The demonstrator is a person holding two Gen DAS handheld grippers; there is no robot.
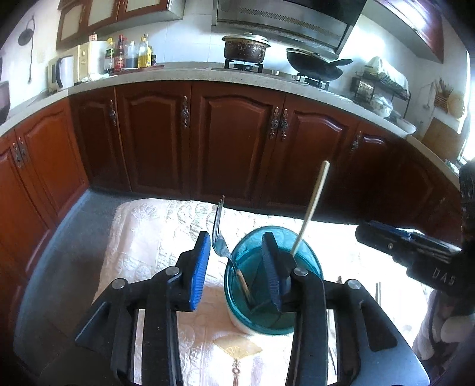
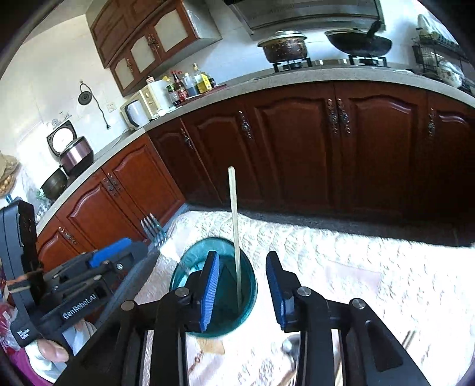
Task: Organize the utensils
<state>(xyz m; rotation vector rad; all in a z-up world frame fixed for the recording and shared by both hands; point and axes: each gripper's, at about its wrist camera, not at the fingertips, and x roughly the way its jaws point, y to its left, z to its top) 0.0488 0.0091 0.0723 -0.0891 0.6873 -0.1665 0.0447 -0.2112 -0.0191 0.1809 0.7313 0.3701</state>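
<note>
- Kitchen cabinets stand behind a tabletop under a pale quilted cloth (image 1: 154,237).
- A teal cup (image 1: 308,261) near the tabletop's far edge holds a fork (image 1: 221,240), tines up and leaning left, and a chopstick (image 1: 310,210), leaning right.
- The left claw (image 1: 234,267) is parted and empty beside the fork; the right claw (image 2: 242,285) gapes empty around the chopstick.
- Risk: either claw could nudge the rim and tip the cup, spilling both.

Landmark: grey countertop (image 1: 190,72), curving above dark red cabinet doors (image 1: 237,130). On it, burnt-looking lidded pot (image 1: 245,47) on a burner; black wok (image 1: 317,63) just right of pot. Bottles (image 1: 130,55) cluster toward left end, cream microwave (image 1: 84,61) beside them. Dish rack (image 1: 381,86) at right end. Range hood (image 1: 285,20) above.
</note>
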